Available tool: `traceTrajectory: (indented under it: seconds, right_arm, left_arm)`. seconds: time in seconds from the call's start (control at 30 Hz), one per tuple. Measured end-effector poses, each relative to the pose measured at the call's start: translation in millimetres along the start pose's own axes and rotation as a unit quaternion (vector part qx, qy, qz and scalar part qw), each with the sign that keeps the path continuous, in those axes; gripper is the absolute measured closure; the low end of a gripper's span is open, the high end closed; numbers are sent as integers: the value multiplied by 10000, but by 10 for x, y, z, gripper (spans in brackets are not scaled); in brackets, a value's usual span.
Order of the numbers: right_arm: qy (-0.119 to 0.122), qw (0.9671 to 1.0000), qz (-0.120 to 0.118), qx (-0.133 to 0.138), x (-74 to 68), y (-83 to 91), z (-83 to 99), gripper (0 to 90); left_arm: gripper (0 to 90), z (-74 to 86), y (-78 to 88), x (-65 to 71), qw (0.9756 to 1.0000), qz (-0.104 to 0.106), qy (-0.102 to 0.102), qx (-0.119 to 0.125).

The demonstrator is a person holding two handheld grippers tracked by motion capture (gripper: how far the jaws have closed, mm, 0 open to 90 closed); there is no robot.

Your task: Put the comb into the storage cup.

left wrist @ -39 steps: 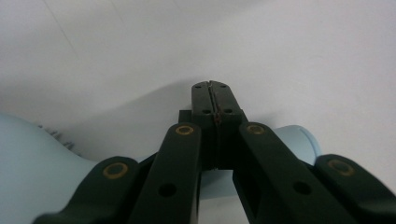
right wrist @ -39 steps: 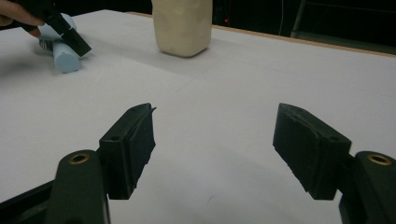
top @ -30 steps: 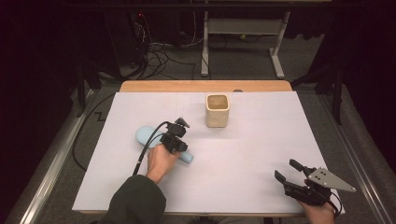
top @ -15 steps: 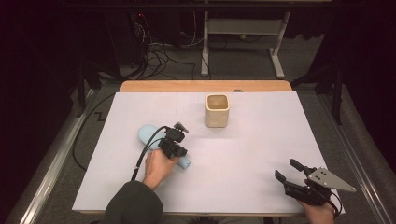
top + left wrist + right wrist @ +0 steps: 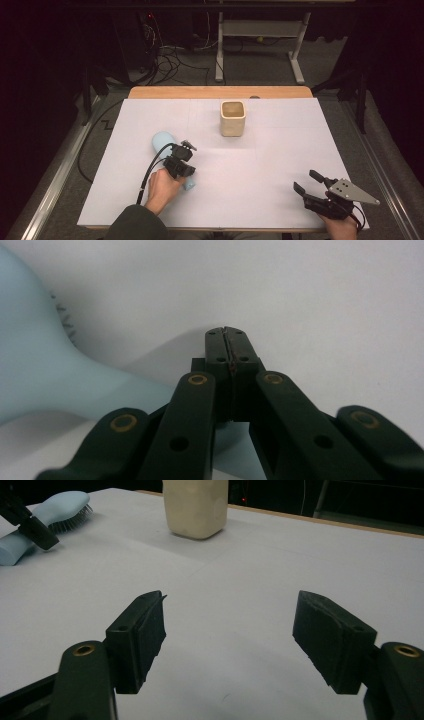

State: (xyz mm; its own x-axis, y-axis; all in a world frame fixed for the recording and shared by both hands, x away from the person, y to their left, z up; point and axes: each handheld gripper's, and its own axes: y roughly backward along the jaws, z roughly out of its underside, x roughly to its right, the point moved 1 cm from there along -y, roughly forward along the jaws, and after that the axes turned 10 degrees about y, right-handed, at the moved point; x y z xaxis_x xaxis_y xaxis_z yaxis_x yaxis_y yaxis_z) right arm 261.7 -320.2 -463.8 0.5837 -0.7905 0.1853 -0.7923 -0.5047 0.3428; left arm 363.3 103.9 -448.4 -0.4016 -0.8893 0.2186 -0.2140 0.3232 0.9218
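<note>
Nearest the person, at the table's front right corner, the right gripper (image 5: 308, 182) is held low over the white sheet covering the table (image 5: 280, 165), its grey three-cornered plate on top. In the right gripper view its two black jaws stand wide apart with nothing between them (image 5: 227, 630).

Farther in and to the left, the person's left hand (image 5: 162, 187), in a dark sleeve, holds the left gripper (image 5: 186, 146) above the pale blue plastic hairbrush (image 5: 162, 142). The left gripper view shows its jaws pressed fully together with nothing between them (image 5: 230, 345), their tips over bare white surface, while the hairbrush's handle (image 5: 75, 385) passes beneath the gripper's body and its bristled head lies off to the left. The brush lies flat on the sheet, bristles down, head pointing away from the person; whether the gripper touches the handle cannot be told.

Beyond both, near the table's far middle, stands a cream square-sided ceramic cup (image 5: 233, 118), upright and well apart from the brush.
</note>
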Motion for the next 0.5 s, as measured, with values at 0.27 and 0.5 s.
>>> traceTrajectory:
  seconds: [0.27, 0.5]
  right_arm:
    - [9, 10000, 4, -6, 0, -16, -5, 296]
    - [10, 10000, 4, -6, 1, -16, -5, 296]
  left_arm:
    - [898, 122, 36, -38, 10000, -7, 20, 86]
    - [898, 189, 51, -27, 9998, -132, -51, 126]
